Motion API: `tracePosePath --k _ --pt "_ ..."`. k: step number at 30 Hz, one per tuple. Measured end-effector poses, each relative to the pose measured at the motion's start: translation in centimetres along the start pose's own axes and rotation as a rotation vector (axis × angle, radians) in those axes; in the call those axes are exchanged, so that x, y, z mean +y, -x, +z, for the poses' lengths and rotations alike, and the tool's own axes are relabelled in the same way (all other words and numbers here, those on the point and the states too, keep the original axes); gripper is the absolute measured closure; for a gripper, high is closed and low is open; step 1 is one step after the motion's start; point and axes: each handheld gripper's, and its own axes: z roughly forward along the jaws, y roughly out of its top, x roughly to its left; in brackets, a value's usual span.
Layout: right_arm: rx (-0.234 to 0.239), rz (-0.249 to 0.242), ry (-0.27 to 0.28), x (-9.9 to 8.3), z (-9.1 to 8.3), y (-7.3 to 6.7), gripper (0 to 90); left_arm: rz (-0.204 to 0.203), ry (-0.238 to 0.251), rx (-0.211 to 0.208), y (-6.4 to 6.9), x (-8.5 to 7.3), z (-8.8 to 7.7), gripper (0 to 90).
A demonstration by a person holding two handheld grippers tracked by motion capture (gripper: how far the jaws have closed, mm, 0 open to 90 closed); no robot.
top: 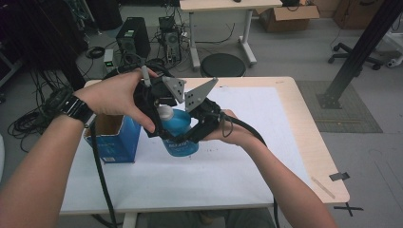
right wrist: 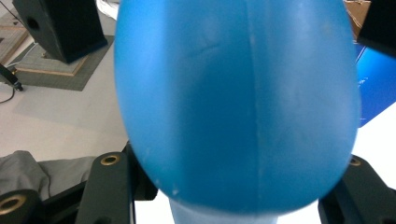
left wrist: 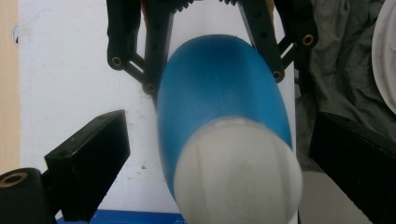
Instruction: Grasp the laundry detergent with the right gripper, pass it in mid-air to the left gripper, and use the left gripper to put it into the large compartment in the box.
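A: Where's the bottle (top: 178,128)?

B: Above the desk (top: 247,156), beside the blue box (top: 114,137), cap (left wrist: 238,172) toward the left tool (top: 159,107).

A: Who has it?

B: The right tool (top: 199,126) is clenched on its blue body. The left tool's jaws stand wide on either side of the cap, not touching.

A: So how far along?

B: Bottle lifted and steadied, I'd say. Gripping the cap and working it are left.

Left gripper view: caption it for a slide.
Open left hand-held gripper straddles the white cap of a blue bottle held by the right hand-held gripper.
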Motion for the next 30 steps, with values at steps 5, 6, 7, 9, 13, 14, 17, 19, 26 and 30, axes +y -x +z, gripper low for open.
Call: tracePosePath --k 5,6,7,9,13,14,17,19,26,30 --pt "0.003 -0.001 -0.004 -0.02 0.11 -0.16 42.2 -0.005 -0.016 -0.004 -0.10 0.07 0.28 9.3" --pt "0.005 -0.003 -0.007 -0.03 0.15 -0.20 42.2 -0.003 -0.018 -0.004 -0.09 0.07 0.32 11.2" --pt "0.005 -0.003 -0.007 -0.03 0.15 -0.20 42.2 -0.003 -0.015 -0.006 -0.10 0.08 0.39 11.2" --pt "0.004 -0.004 -0.009 -0.04 0.19 -0.22 42.3 -0.004 -0.015 -0.007 -0.09 0.14 0.45 13.7" --pt "0.000 0.000 -0.006 -0.09 0.17 -0.21 42.3 -0.011 -0.016 -0.009 -0.06 0.16 0.49 15.3" --pt "0.000 0.001 -0.008 -0.10 0.17 -0.21 42.3 -0.013 -0.015 -0.009 -0.05 0.15 0.46 15.7" --pt "0.000 -0.001 -0.011 -0.13 0.23 -0.20 42.3 -0.011 -0.012 -0.013 -0.05 0.11 0.43 18.7" --pt "0.000 -0.001 -0.012 -0.15 0.27 -0.23 42.2 -0.013 -0.011 -0.010 -0.04 0.12 0.42 19.2" --pt "0.002 -0.001 -0.008 -0.12 0.30 -0.29 42.3 -0.030 -0.021 -0.011 -0.01 0.00 0.37 22.3" --pt "0.003 -0.004 -0.015 -0.14 0.50 -0.30 42.3 -0.039 -0.030 -0.012 -0.04 0.03 0.43 25.1"
